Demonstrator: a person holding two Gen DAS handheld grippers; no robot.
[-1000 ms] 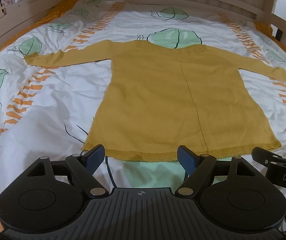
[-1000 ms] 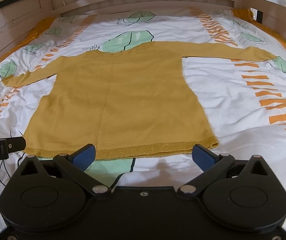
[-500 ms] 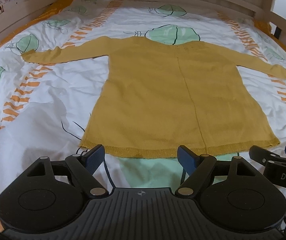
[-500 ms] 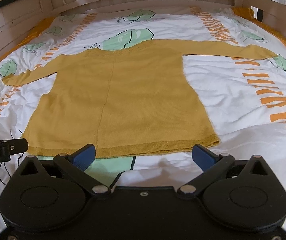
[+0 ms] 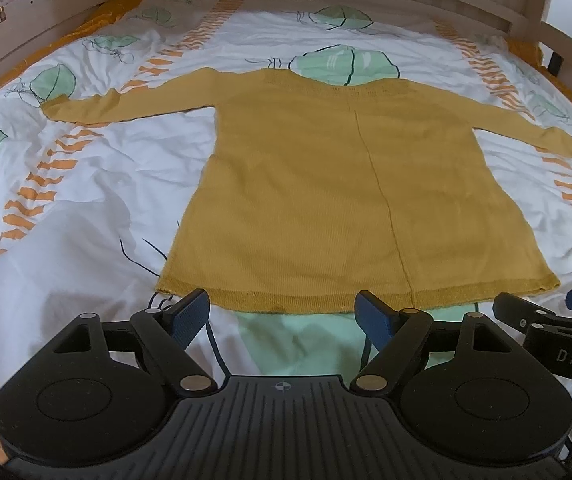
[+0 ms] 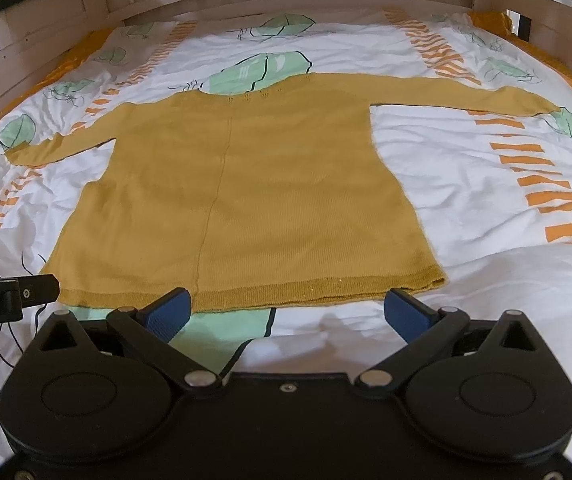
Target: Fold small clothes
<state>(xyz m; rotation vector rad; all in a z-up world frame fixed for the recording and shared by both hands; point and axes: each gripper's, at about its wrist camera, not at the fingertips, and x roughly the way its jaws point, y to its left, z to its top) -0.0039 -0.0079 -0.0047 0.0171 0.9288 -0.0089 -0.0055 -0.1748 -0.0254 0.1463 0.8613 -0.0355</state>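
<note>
Lying flat on the bedspread (image 5: 86, 184), sleeves spread, the yellow sweater (image 5: 337, 192) awaits folding. Left gripper (image 5: 284, 314) and right gripper (image 6: 287, 312) gape wide, empty, at its near hem; pinch both corners evenly.

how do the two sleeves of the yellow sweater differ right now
Seen from the right wrist, the right sleeve lies nearly straight out across the bedspread, while the left sleeve slants down toward the hem side. The right sleeve's cuff ends beside a green leaf print; the left sleeve's cuff ends at an orange stripe band. Both belong to the same sweater, lie flat and unfolded, and neither is touched by a gripper.
</note>
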